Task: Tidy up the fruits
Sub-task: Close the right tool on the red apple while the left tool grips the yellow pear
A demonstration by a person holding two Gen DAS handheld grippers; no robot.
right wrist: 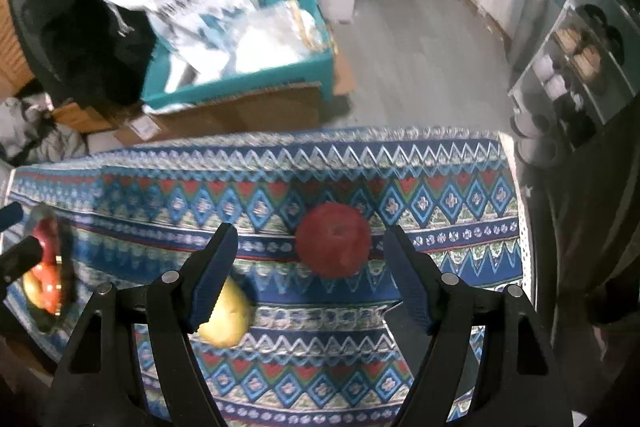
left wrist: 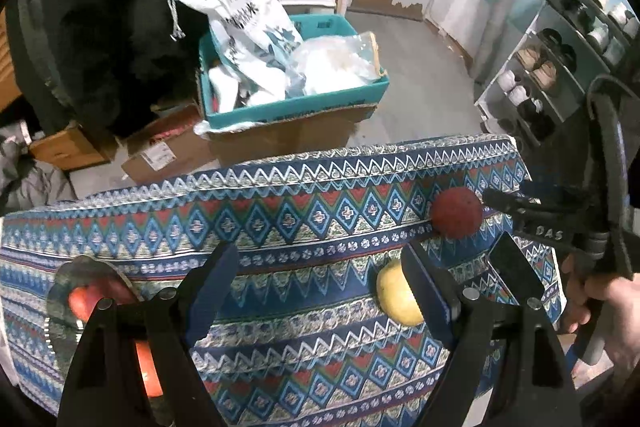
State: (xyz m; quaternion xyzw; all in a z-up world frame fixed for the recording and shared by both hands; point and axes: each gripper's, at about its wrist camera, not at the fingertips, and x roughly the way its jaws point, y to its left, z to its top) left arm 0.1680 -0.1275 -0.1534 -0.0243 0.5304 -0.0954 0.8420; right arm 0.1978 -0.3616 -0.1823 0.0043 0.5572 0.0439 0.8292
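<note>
A red apple point(left wrist: 456, 213) point(right wrist: 334, 239) lies on the patterned blue tablecloth point(left wrist: 280, 223) near the far right. A yellow fruit point(left wrist: 396, 295) point(right wrist: 226, 319) lies closer, partly behind a finger in each view. At the left edge a shiny plate point(left wrist: 60, 283) point(right wrist: 68, 247) holds red and orange fruit point(left wrist: 92, 297). My left gripper point(left wrist: 320, 287) is open above bare cloth, between plate and yellow fruit. My right gripper point(right wrist: 310, 277) point(left wrist: 494, 217) is open, and the red apple shows in its gap just ahead of the fingertips, untouched.
Beyond the table's far edge a teal crate point(left wrist: 296, 99) of plastic bags sits on cardboard boxes point(left wrist: 280, 139). A shoe rack point(left wrist: 540, 67) stands at the right, with grey floor point(right wrist: 420, 67) between. A hand point(left wrist: 600, 307) holds the right gripper.
</note>
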